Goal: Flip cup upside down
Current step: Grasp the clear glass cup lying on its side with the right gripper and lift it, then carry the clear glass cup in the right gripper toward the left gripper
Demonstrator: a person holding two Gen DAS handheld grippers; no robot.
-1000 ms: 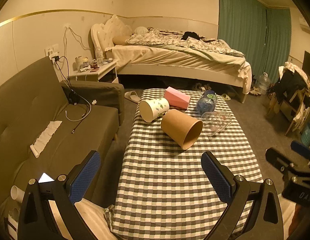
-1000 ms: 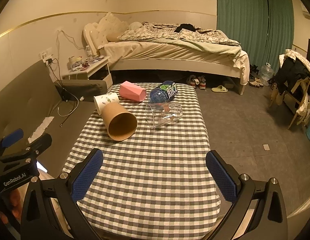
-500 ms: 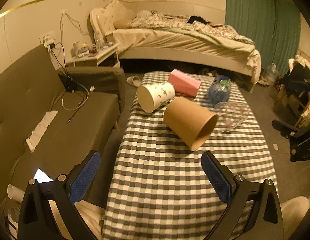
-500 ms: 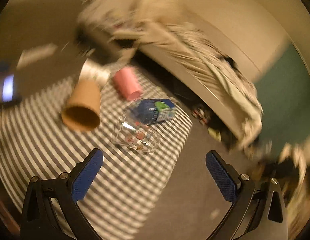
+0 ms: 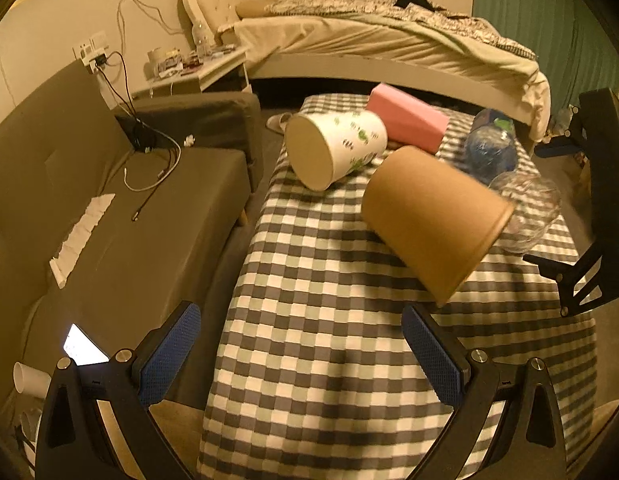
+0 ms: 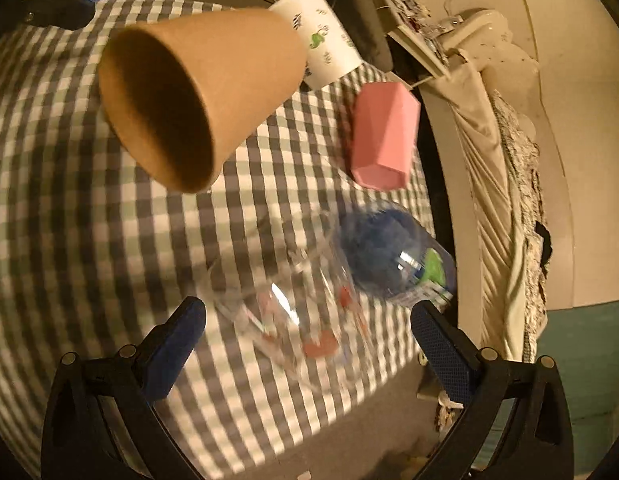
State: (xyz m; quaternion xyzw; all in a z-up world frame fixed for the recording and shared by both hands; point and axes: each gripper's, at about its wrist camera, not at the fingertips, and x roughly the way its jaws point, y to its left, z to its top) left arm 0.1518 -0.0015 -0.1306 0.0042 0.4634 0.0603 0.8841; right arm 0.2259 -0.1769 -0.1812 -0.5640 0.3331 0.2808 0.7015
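Note:
Several cups lie on their sides on the checkered table (image 5: 317,320). A brown paper cup (image 5: 429,216) lies in the middle, also in the right wrist view (image 6: 197,92). A white printed cup (image 5: 333,148) (image 6: 325,44), a pink faceted cup (image 5: 405,116) (image 6: 383,136), a clear glass cup (image 5: 525,208) (image 6: 297,312) and a blue cup (image 5: 491,150) (image 6: 393,260) lie beyond. My left gripper (image 5: 297,356) is open, short of the brown cup. My right gripper (image 6: 309,344) is open, its jaws either side of the clear glass cup, not touching it.
A grey sofa (image 5: 109,208) with cables and a lit phone (image 5: 83,350) runs along the table's left side. A bed (image 5: 389,44) and nightstand (image 5: 189,72) stand behind. The right gripper's body (image 5: 593,200) shows at the table's right edge.
My left gripper moved forward toward the brown cup. My right gripper swung round to the table's right side, rolled, and closed in over the clear glass cup.

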